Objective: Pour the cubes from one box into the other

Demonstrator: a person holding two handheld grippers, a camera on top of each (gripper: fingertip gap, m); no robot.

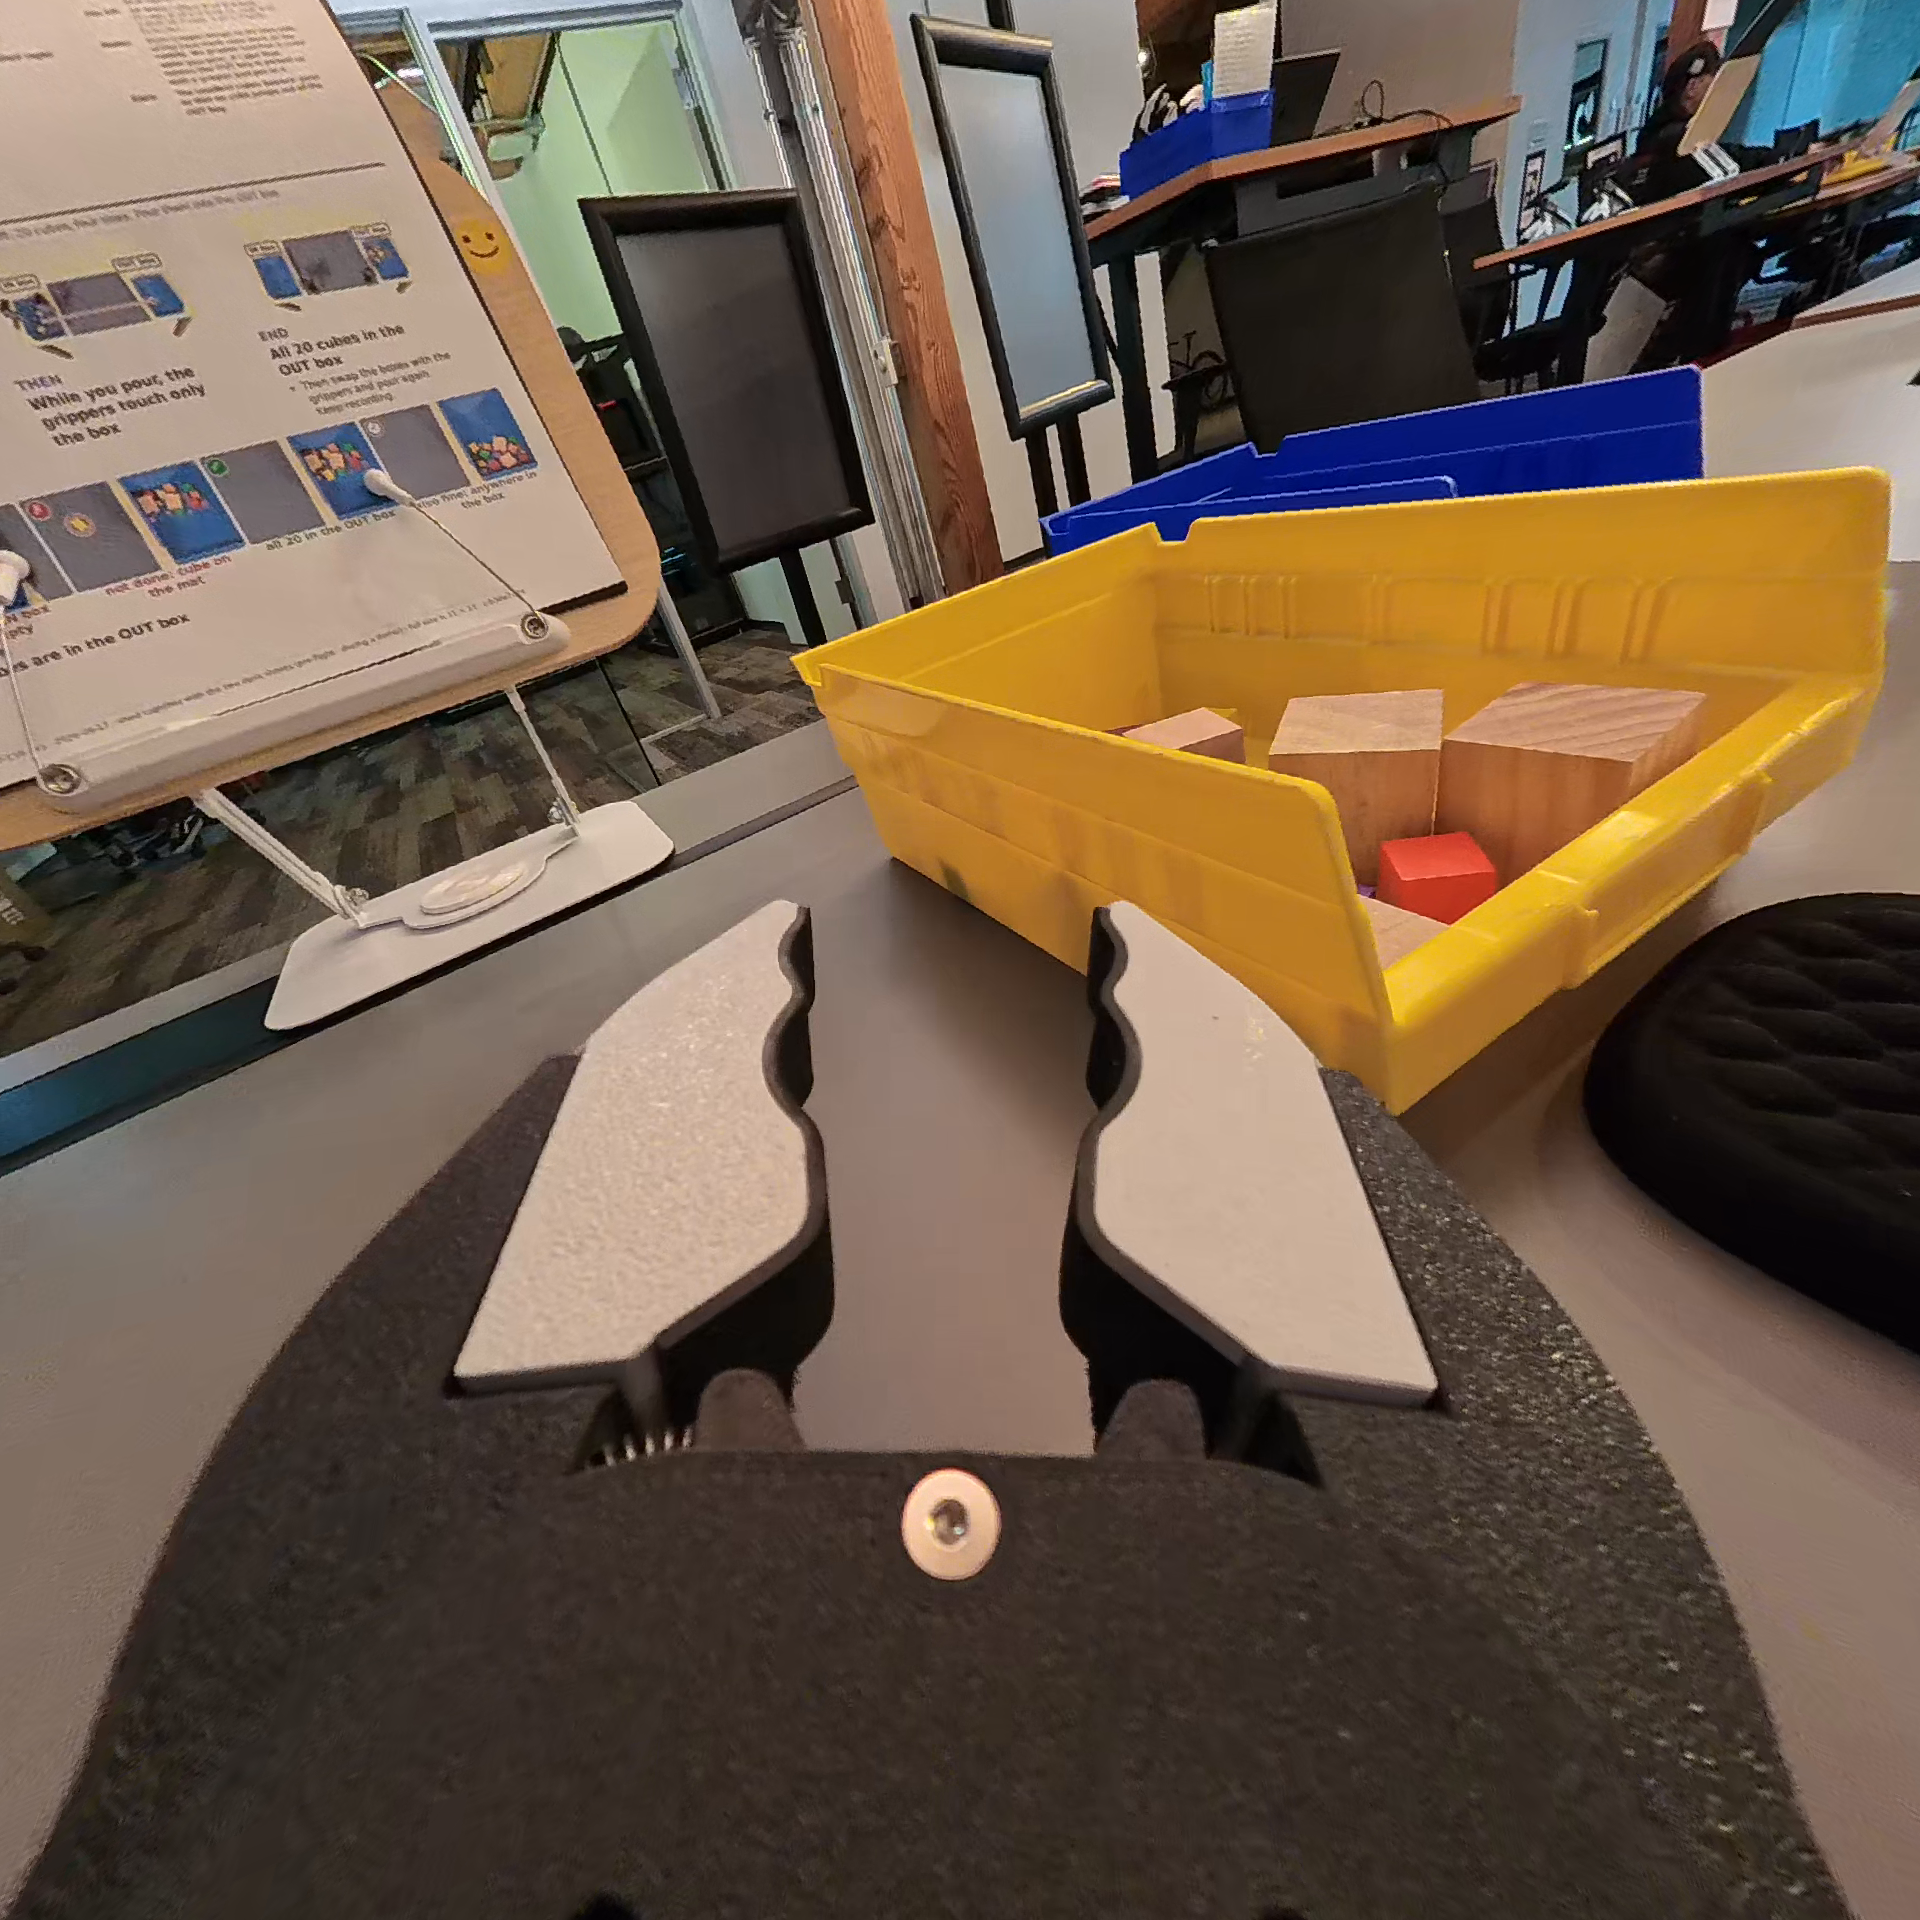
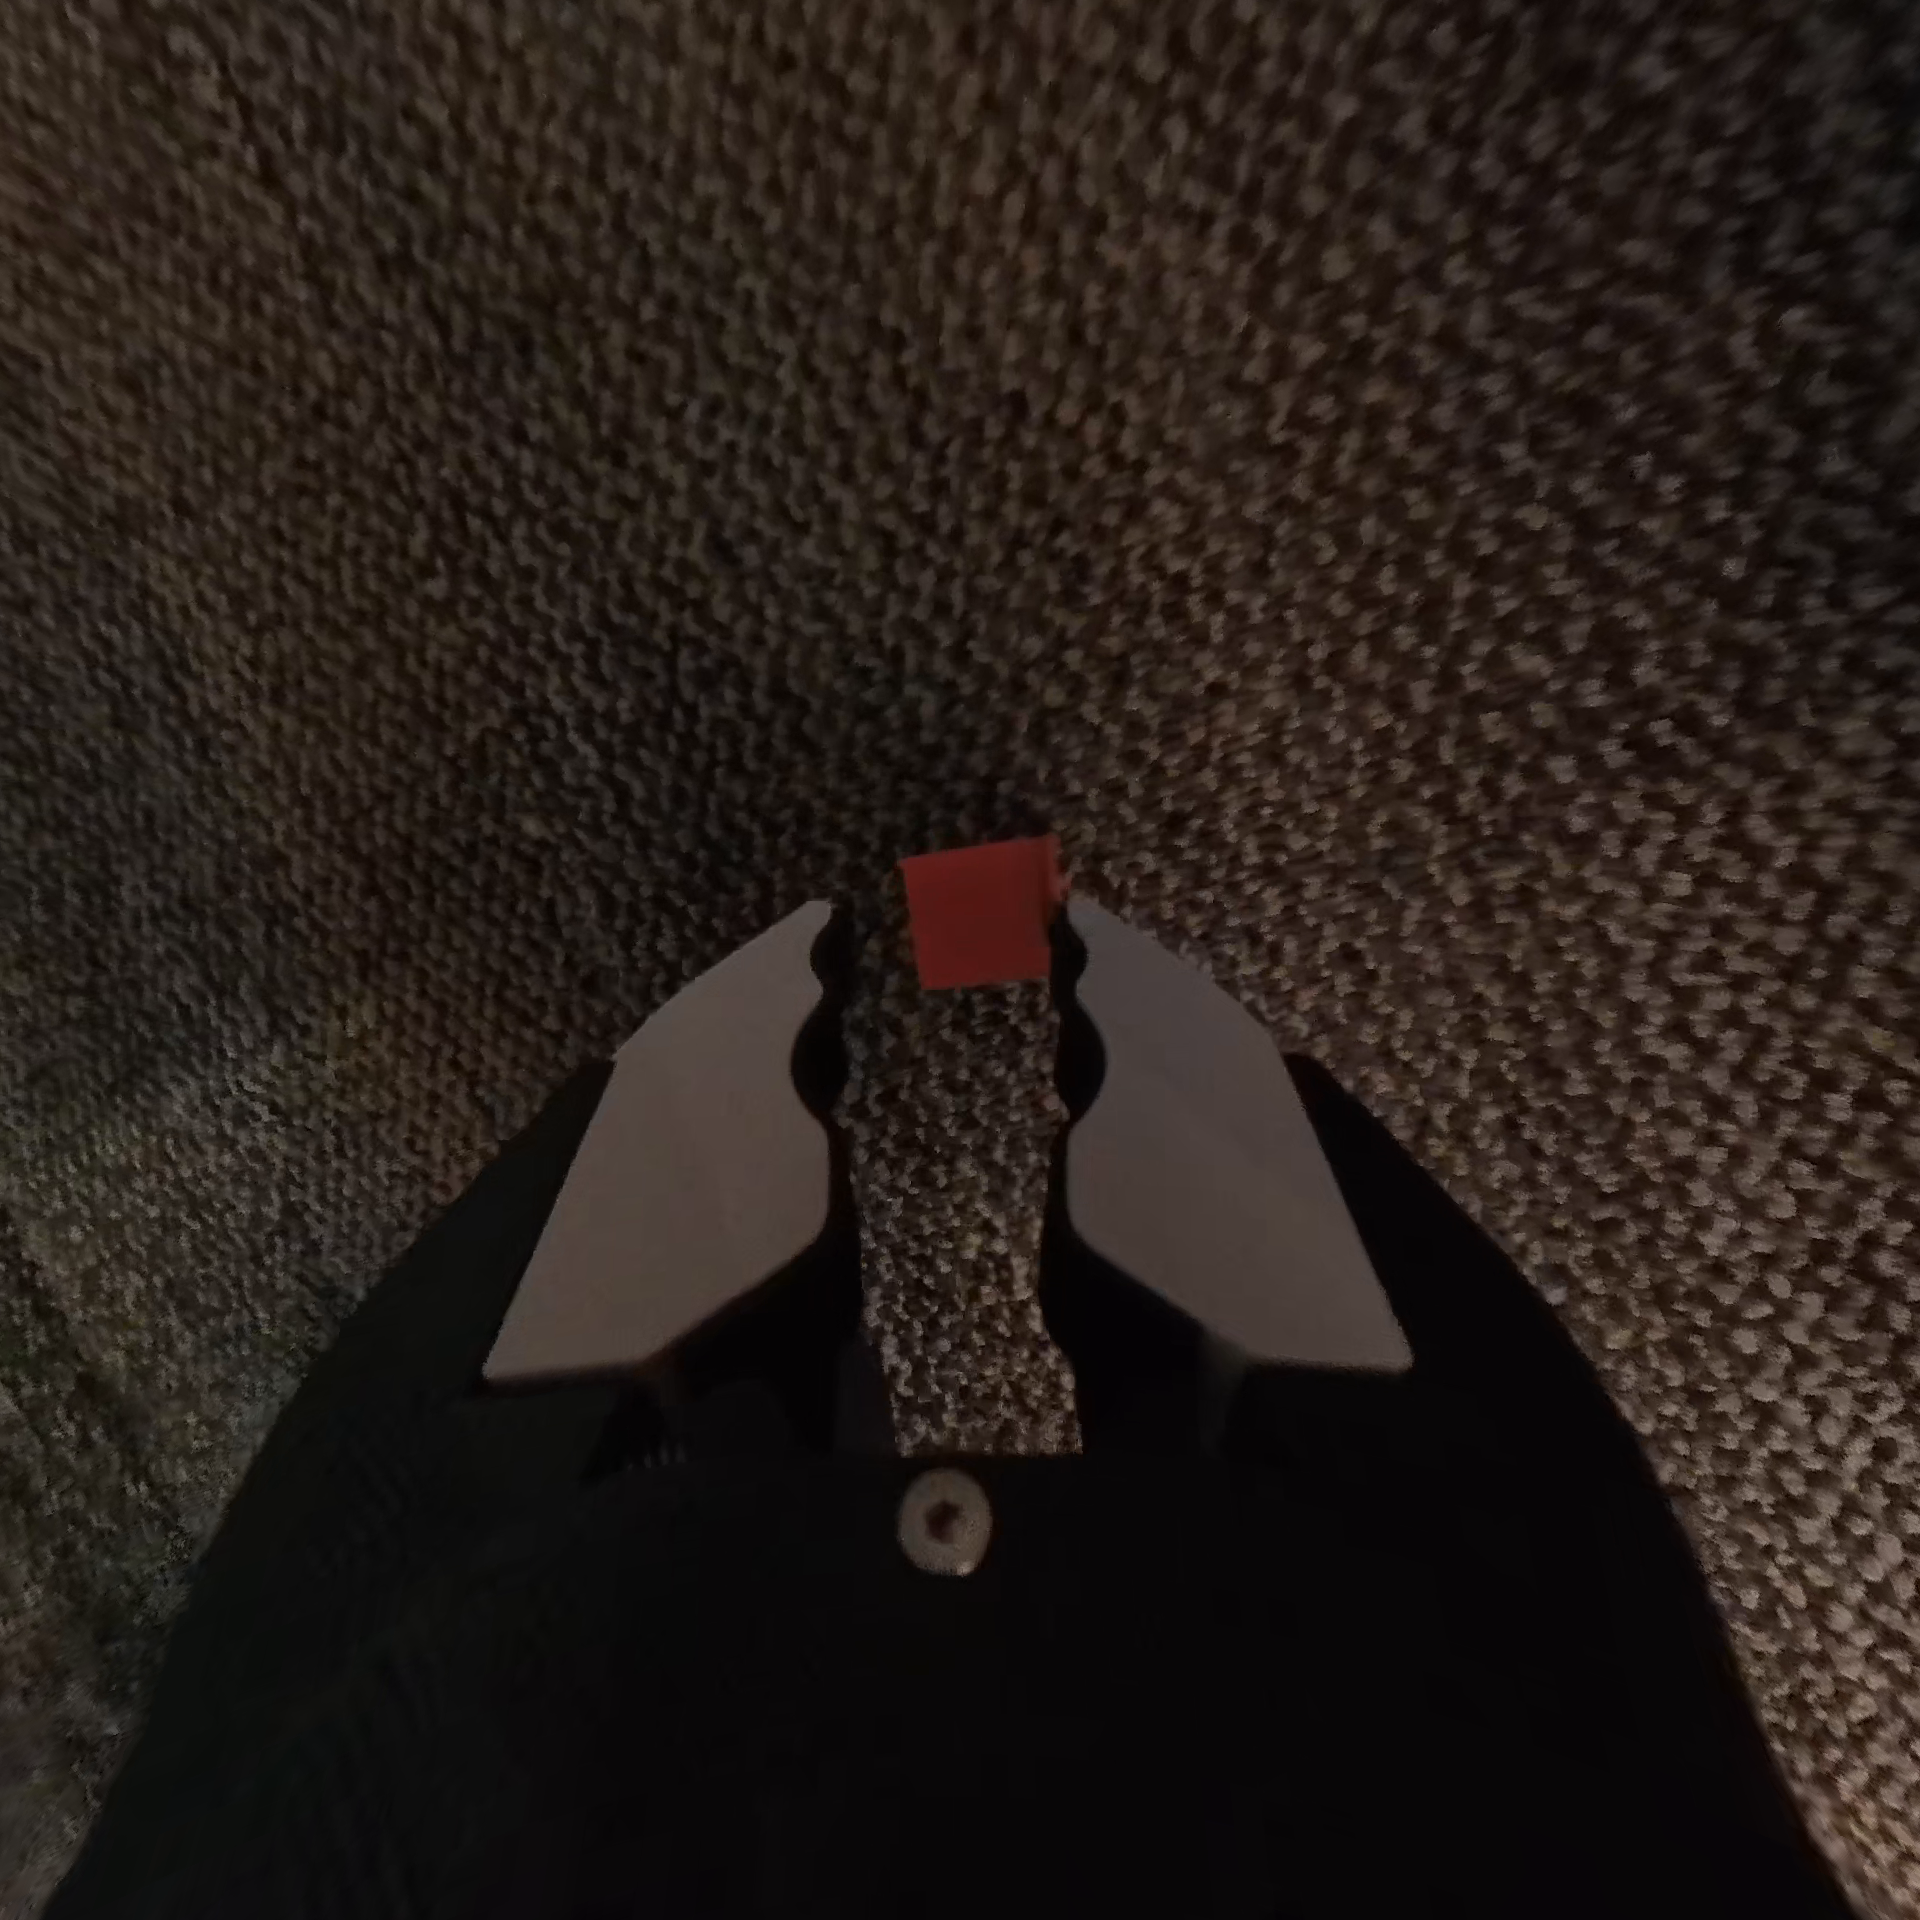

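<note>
- My left gripper (image 1: 951,940) hangs low over the grey table (image 1: 312,1195), jaws apart, nothing between them.
- Just ahead, the yellow bin (image 1: 1143,831) holds plain wooden cubes (image 1: 1558,769) and a red cube (image 1: 1439,876); a blue bin (image 1: 1507,436) sits behind it, contents hidden.
- My right gripper (image 2: 951,935) points at speckled carpet (image 2: 935,416), jaws parted around a small red cube (image 2: 977,920) that touches the right finger only.

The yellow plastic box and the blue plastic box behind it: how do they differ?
The yellow plastic box sits nearer the left gripper; the blue plastic box stands behind it, partly hidden. The yellow one shows wooden cubes and a red cube; the blue one's inside is out of view. Both are open-topped bins on the grey table.
</note>
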